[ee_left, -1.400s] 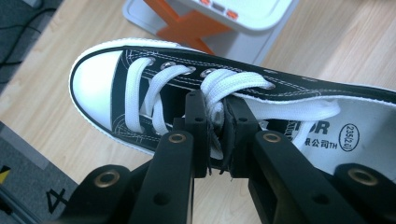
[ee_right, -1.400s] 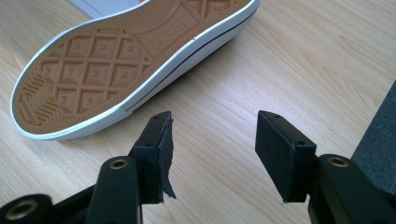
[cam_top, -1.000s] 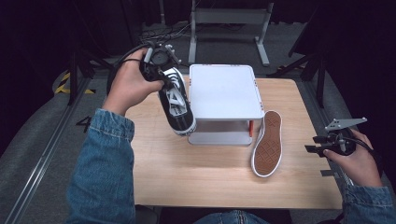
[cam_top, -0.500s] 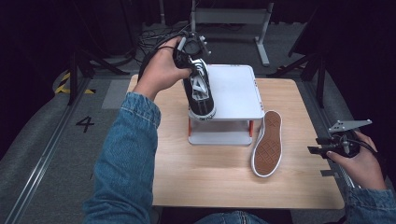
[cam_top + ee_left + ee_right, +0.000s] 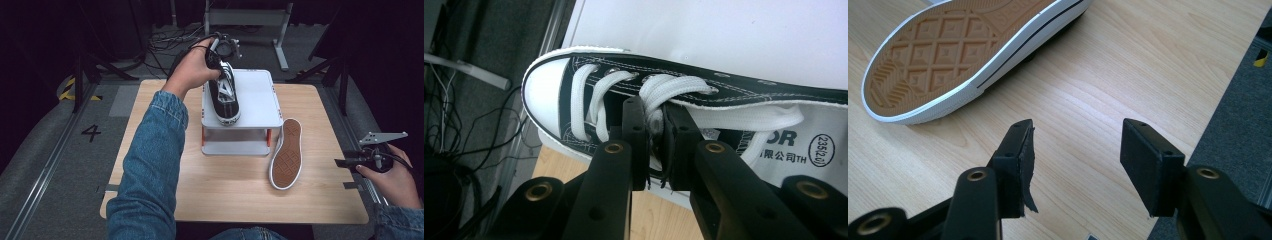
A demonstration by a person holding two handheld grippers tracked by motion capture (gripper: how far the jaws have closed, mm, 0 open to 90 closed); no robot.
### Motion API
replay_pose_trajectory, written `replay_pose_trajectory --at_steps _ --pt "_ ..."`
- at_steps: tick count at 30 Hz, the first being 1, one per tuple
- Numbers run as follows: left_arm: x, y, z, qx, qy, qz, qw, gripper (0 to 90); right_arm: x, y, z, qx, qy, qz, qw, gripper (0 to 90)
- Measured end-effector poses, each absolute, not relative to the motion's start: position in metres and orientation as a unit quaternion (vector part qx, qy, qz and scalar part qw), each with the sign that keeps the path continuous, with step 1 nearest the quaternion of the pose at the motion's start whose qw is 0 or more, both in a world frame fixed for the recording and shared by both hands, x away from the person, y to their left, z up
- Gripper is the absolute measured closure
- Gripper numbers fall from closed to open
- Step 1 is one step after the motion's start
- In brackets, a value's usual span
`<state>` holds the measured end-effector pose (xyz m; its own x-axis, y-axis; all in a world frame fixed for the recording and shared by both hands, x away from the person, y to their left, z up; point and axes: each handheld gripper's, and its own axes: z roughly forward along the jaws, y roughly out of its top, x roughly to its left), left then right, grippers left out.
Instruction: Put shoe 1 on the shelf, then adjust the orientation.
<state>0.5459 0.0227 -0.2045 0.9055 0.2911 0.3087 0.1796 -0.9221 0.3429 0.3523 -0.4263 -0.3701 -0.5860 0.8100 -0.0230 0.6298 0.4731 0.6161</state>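
my left gripper point(image 5: 655, 127) is clamped tight on the laces and tongue of the black sneaker point(image 5: 224, 95), and in the high view that shoe sits over the left part of the white stand's point(image 5: 260, 100) top shelf, toe pointing toward me, heel up by my hand. looks to me like it's at or just above the surface; i can't tell if the sole is fully down. in the left gripper view the white toe cap pokes past the shelf edge a little, so i'd judge the placing is nearly done but the letting go is not.

the second sneaker point(image 5: 287, 155) lies sole-up on the wooden table point(image 5: 225, 195), just beside the stand's right leg, untouched. that one is left to do, by my reckoning.

my right gripper point(image 5: 1075, 160) hovers spread wide with nothing between the pads, low over bare table, the upturned sole near but apart, ahead and to the left of the jaws in the right gripper view.
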Motion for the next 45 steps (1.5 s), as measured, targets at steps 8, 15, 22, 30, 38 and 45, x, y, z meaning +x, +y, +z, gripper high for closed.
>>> replay_pose_trajectory --at_steps 8,15,22,30,38,45 --pt "0.553 0.009 -0.207 0.968 0.093 0.193 0.133 82.2 0.353 -0.423 -0.371 0.423 0.848 0.282 0.151 48.9" --pt "0.554 -0.004 -0.211 0.971 0.066 0.194 0.126 81.3 0.352 -0.426 -0.371 0.423 0.847 0.286 0.151 48.8" --pt "0.545 0.003 -0.203 0.966 0.095 0.18 0.162 60.2 0.354 -0.423 -0.371 0.42 0.848 0.287 0.15 48.5" --pt "0.511 0.035 -0.195 0.943 0.173 0.178 0.224 37.5 0.363 -0.411 -0.371 0.41 0.853 0.285 0.151 47.7" --pt "0.464 0.071 -0.217 0.924 0.23 0.168 0.255 32.5 0.372 -0.392 -0.374 0.385 0.866 0.285 0.144 47.4" --pt "0.424 0.112 -0.259 0.912 0.271 0.164 0.261 31.1 0.381 -0.38 -0.377 0.365 0.868 0.305 0.143 51.5"
